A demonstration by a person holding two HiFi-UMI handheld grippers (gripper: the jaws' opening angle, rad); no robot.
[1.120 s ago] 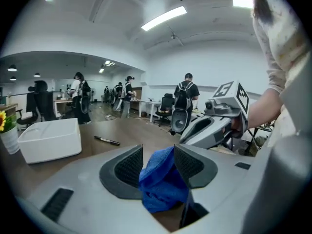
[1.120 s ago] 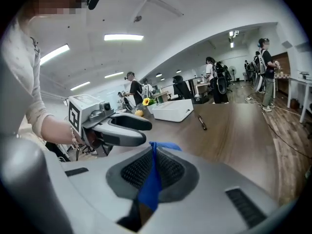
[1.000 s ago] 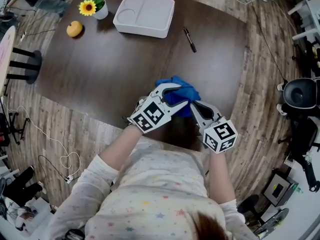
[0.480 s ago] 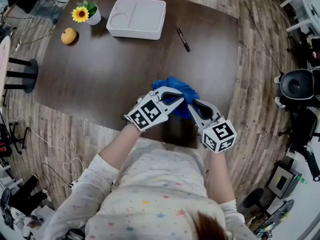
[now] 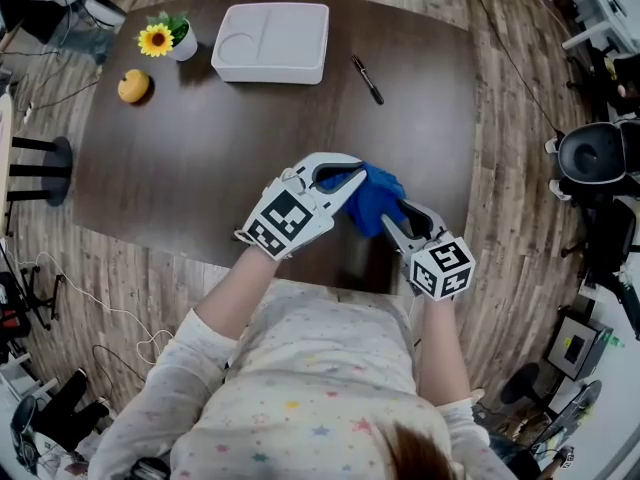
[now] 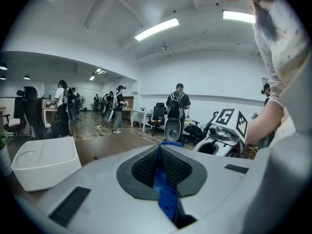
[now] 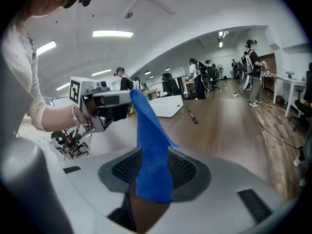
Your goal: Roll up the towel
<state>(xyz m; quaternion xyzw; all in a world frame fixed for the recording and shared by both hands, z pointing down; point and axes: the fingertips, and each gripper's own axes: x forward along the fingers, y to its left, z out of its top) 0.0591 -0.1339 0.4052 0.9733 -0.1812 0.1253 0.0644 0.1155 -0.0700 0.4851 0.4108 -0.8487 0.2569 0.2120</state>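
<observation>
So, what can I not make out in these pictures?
- Blue towel, head view: largely covered by the left gripper and right gripper, so its folds are unclear.
- Left gripper view: only a strip of towel shows between the shut jaws; they hide the rest.
- Yellow object, head view: too small to identify.

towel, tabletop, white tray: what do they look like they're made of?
towel: soft cloth, possibly microfibre, matte blue; it bunches and hangs in limp folds.
tabletop: dark wood or wood-look laminate, low sheen; faint grain streaks show, but I can't tell which.
tray: probably moulded plastic, smooth white; rounded corners and formed compartments.
</observation>
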